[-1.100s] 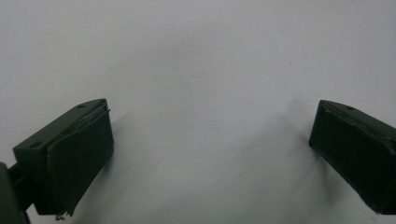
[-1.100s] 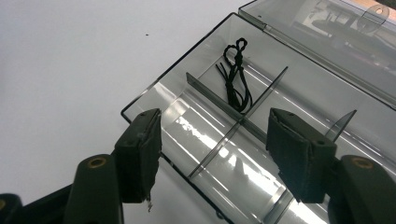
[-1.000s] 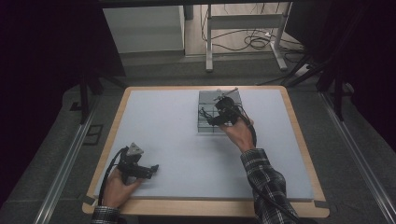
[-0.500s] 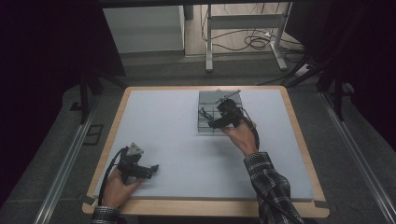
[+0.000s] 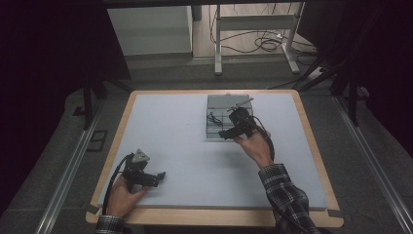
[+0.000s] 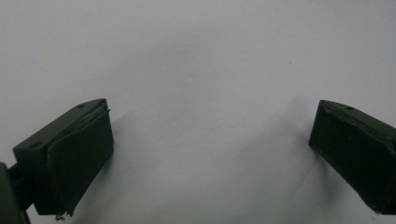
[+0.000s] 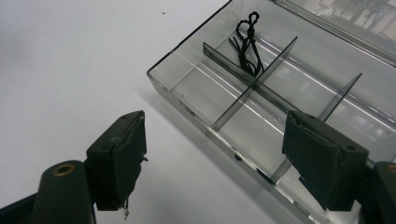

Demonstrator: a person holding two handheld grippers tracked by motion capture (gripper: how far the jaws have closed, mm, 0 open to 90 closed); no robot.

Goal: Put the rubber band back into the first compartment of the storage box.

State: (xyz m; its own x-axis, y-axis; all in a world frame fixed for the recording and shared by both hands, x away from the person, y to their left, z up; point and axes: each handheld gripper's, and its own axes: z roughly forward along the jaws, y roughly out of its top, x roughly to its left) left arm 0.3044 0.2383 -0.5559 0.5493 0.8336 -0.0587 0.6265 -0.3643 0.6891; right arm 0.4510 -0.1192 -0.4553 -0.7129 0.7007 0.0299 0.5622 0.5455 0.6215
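The right hand-held gripper (image 5: 229, 132) has drawn back to the clear divided box's (image 5: 212, 103) near edge, jaws apart and empty; the black cord (image 7: 247, 42) lies in a far compartment. The left hand-held gripper (image 5: 158, 176) rests open on the surface (image 5: 170, 126). Reaching in, a jaw could catch a divider

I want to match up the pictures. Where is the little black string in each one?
High view: the black string lies in the left part of the clear box, upper middle of the table.
Right gripper view: the string sits at top centre, in a far compartment beyond the open jaws.
Left gripper view: bare white table between the jaws.
Shared landmark: the clear box's dividers.
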